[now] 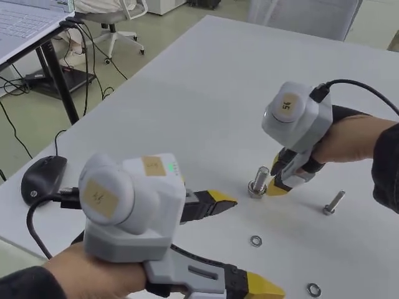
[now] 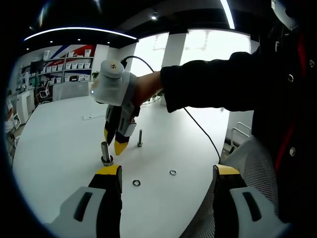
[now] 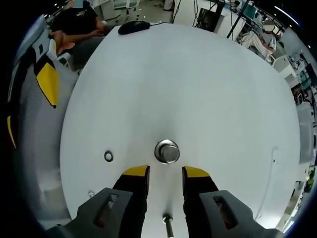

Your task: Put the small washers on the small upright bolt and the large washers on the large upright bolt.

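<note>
The large upright bolt (image 1: 259,180) stands on the white table (image 1: 187,93) with a washer around its base. My right gripper (image 1: 276,180) points down just to the right of it, open, with nothing between its fingers; from above, the bolt head (image 3: 167,151) sits just ahead of the right gripper (image 3: 166,172). The small bolt (image 1: 333,202) stands further right, also upright (image 2: 140,137). Two loose washers (image 1: 255,240) (image 1: 313,289) lie flat near the front. My left gripper (image 1: 242,244) hovers wide open and empty, its yellow tips on either side of the nearer washer (image 2: 136,183).
A black mouse (image 1: 43,177) with its cable lies at the table's left edge. A laptop (image 1: 25,22) sits on a side desk at the far left, with an office chair (image 1: 115,18) and floor cables beyond. The table's front edge is close under my left hand.
</note>
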`<state>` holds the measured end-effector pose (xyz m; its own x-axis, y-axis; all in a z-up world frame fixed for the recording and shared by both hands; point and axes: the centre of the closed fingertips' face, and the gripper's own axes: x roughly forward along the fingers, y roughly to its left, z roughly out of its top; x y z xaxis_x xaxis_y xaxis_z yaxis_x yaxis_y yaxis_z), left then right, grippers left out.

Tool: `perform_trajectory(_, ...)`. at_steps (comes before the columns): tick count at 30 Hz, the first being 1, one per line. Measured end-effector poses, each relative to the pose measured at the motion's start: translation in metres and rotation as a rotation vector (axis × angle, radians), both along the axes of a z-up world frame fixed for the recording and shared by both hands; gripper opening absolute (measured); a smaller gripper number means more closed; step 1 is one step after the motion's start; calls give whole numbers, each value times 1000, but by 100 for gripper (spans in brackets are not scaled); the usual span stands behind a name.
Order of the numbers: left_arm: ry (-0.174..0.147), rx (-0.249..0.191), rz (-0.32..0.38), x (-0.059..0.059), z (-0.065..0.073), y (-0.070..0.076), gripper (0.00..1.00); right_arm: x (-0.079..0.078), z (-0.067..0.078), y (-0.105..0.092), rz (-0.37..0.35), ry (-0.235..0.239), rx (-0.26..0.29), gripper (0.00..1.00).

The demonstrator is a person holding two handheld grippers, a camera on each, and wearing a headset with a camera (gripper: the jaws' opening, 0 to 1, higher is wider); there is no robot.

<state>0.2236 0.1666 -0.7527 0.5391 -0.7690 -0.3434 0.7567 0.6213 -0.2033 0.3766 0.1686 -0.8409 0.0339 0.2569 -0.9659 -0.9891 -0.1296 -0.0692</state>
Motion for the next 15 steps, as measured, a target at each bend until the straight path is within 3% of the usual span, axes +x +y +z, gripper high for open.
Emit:
perform_trajectory(5,-2,3,-10,0,0,-2,74,-3,10,-9,-31,-8,24,27)
perform_trajectory(15,-10,5,-30,-2,3,-4,74,-17,15,-25,-71,-15,54,27)
